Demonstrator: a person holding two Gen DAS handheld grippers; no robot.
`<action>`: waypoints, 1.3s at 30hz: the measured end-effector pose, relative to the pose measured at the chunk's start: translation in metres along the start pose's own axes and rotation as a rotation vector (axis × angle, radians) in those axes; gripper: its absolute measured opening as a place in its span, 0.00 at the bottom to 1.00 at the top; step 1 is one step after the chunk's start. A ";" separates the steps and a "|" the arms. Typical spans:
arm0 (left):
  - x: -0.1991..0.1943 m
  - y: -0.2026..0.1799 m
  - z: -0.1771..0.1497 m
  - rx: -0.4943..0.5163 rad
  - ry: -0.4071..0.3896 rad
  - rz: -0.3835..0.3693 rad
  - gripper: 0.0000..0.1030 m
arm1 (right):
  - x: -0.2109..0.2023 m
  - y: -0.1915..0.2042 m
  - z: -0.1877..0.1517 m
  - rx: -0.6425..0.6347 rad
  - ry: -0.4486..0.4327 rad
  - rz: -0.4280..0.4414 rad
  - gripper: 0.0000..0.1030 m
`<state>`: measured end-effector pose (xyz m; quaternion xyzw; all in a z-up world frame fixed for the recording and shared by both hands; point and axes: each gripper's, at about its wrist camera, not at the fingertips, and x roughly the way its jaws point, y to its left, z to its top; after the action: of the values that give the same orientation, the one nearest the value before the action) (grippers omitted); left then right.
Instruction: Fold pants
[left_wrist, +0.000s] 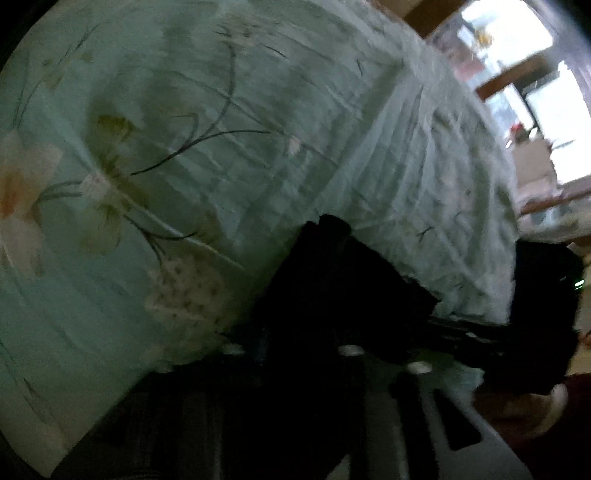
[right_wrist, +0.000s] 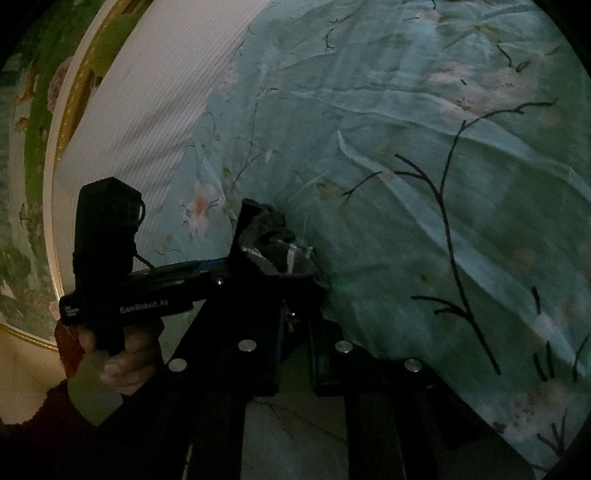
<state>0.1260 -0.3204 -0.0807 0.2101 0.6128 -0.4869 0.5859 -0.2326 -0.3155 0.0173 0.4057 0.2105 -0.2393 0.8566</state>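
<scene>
Both grippers, left (left_wrist: 334, 236) and right (right_wrist: 284, 254), fingers pinching the dark pants (right_wrist: 273, 236) at 6 o'clock on the bed (right_wrist: 406, 147); we judge folding barely begun.

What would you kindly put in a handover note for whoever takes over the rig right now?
Left gripper: shut on pants.
Right gripper: shut on the same dark bunch, close beside the left.
Pants: bunched at the jaws over the floral bedsheet; the rest is too dark to trace.
Done: both grips taken.
Left: spread flat, fold; no finished fold shows.
</scene>
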 end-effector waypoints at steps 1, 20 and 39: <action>-0.005 0.001 -0.002 -0.005 -0.017 -0.001 0.08 | -0.001 0.000 0.001 0.000 0.001 0.006 0.11; -0.156 0.011 -0.094 -0.103 -0.321 -0.017 0.04 | 0.004 0.118 -0.027 -0.159 0.166 0.357 0.11; -0.168 0.110 -0.251 -0.437 -0.399 0.013 0.04 | 0.107 0.175 -0.118 -0.393 0.502 0.297 0.11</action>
<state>0.1258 -0.0083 -0.0041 -0.0170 0.5744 -0.3712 0.7293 -0.0653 -0.1499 -0.0070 0.3052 0.3952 0.0401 0.8655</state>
